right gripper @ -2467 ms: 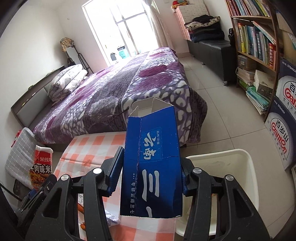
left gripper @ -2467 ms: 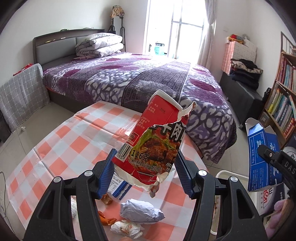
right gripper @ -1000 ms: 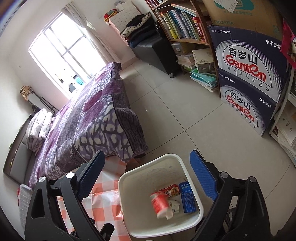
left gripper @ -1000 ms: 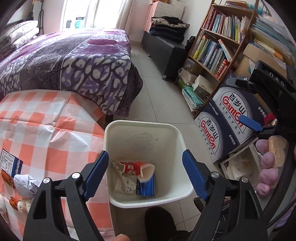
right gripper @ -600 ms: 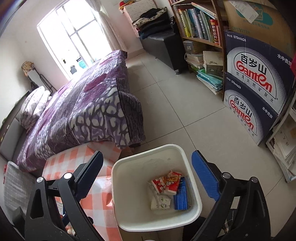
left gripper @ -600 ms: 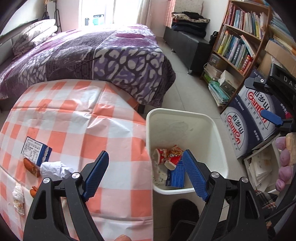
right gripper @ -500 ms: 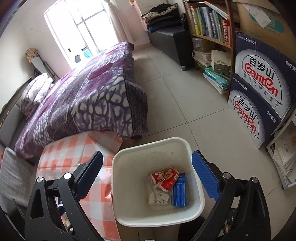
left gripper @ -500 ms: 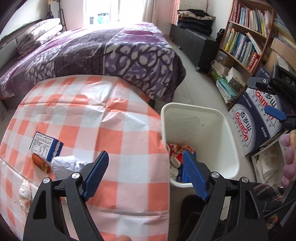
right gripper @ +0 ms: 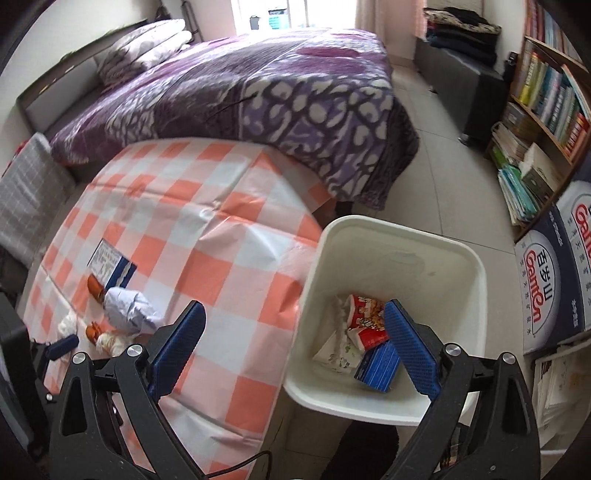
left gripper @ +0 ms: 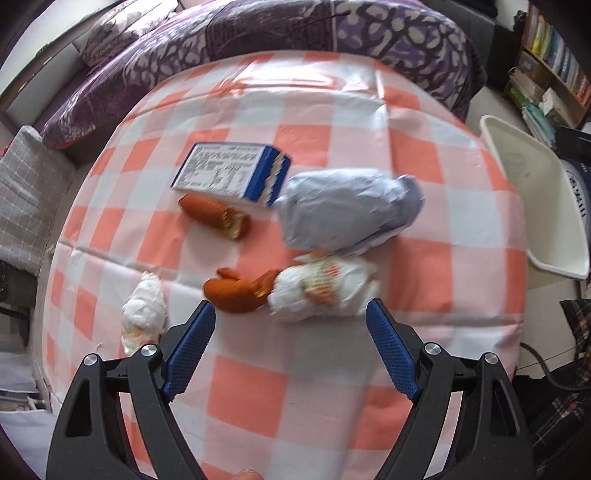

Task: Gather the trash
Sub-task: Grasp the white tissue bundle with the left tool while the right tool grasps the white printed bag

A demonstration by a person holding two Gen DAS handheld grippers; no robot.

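Left gripper [left gripper: 290,350] wide open, empty, above white wrapper [left gripper: 325,291]; right gripper [right gripper: 291,349] wide open, empty, over bin [right gripper: 402,232].

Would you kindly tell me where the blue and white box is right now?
In the left wrist view, the blue and white box lies on the checkered tablecloth, far left of the crumpled grey paper, just beyond an orange peel.

Home bedroom — bed [right gripper: 258,92] with purple patterned quilt and stacked pillows [right gripper: 144,48], window [right gripper: 288,14] behind it. Bookshelf [right gripper: 546,99] packed with books, cartons [right gripper: 554,266] on the tiled floor [right gripper: 447,177]. Checked cloth on the surface [right gripper: 221,236], white bin [right gripper: 476,266] just beside it — lived-in, not a lab.
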